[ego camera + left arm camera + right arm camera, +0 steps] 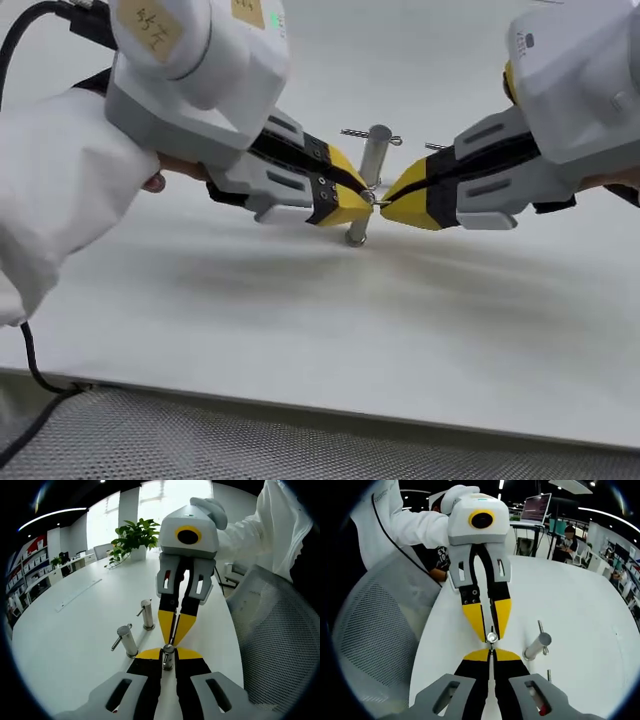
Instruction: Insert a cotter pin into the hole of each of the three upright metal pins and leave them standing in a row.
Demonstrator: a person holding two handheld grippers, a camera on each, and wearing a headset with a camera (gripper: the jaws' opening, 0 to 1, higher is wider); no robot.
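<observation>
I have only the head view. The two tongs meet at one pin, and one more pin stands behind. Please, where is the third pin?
Observer: In the left gripper view, two more pins stand in a line beside the held pin: a near pin and a far pin.
Operator: Which tongs hold the pin?
Observer: The left gripper has its tongs closed on the pin's top, one at each side.
Operator: And the right one?
Observer: The right gripper looks shut on a thin cotter pin, aimed at that top.
</observation>
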